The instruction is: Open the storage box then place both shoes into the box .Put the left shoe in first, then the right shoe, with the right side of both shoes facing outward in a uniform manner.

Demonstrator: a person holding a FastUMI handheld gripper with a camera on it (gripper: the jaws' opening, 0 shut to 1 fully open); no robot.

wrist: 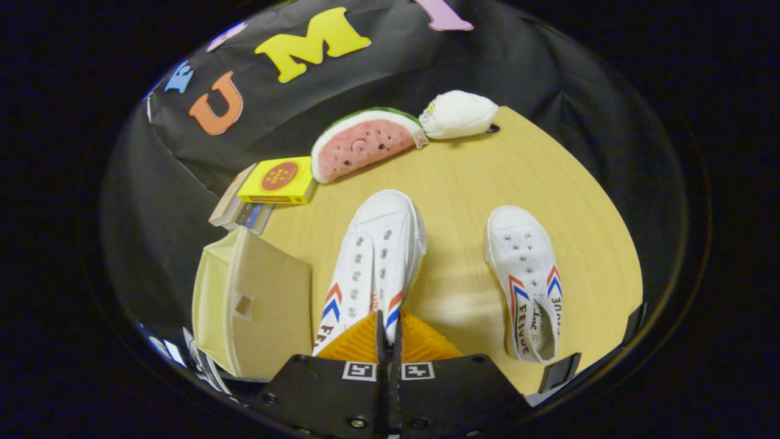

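Gripper view | gripper (388,332) clenched on left shoe (372,268) | storage box (256,305) beside | right shoe (529,280) apart

The gripper (388,332) has its fingers closed on the heel end of a shoe (375,262) that runs straight ahead of them above the table (487,177). To their left stands the storage box (256,305); to their right a second shoe (529,280) lies on the table. Beyond the fingers, a watermelon-slice plush (364,143) and a pouch (458,114) sit side by side, with stacked card boxes (268,189) left of the plush.
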